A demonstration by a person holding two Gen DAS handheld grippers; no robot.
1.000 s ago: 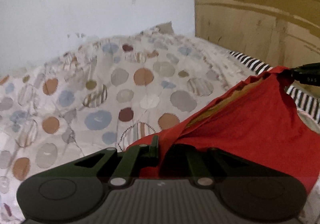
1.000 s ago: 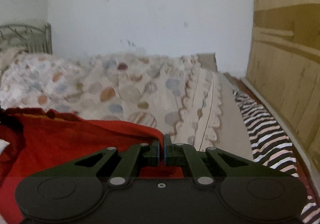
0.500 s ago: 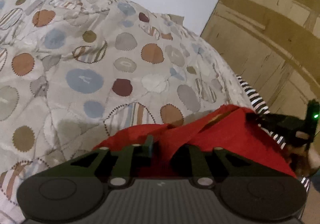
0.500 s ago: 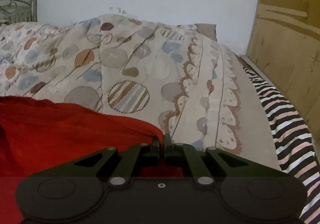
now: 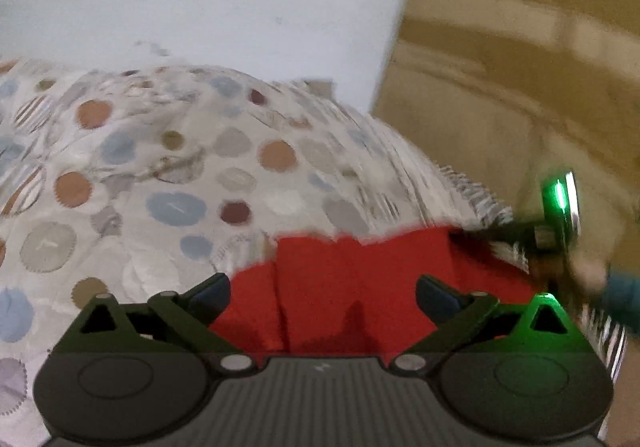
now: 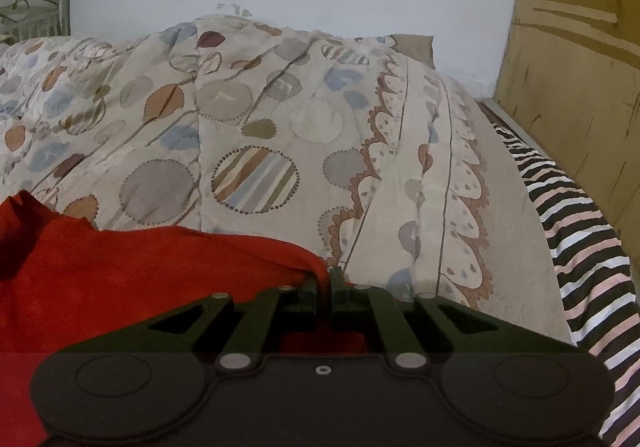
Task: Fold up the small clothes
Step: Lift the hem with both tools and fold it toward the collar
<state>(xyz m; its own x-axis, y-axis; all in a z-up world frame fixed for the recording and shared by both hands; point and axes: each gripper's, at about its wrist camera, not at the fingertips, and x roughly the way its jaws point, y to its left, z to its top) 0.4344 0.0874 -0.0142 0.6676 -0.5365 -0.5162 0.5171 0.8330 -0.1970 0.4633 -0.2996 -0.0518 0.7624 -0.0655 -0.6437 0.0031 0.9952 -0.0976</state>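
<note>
A red garment (image 5: 360, 263) lies flat on the patterned quilt (image 5: 180, 175). My left gripper (image 5: 322, 287) hovers just over its near edge. Its jaws are opening and stand wide apart, with the cloth under them and neither pad pressing on it. In the right wrist view the red garment (image 6: 120, 279) spreads to the left. My right gripper (image 6: 326, 283) pinches its right corner; the jaws are opening by a sliver, with cloth still between the pads. The left wrist view shows the right gripper (image 5: 464, 235), blurred, at the garment's far right corner.
The quilt (image 6: 280, 127) rises in a mound behind the garment. A black-and-white striped sheet (image 6: 580, 239) runs along the right edge beside a wooden board (image 6: 580, 67). A metal bed frame (image 6: 36, 15) stands far left. A teal sleeve (image 5: 624, 295) shows behind the right gripper.
The left jaws have swung wide and let go of the red cloth. The garment, held up before, now lies on the quilt. The right gripper came down with its corner.
</note>
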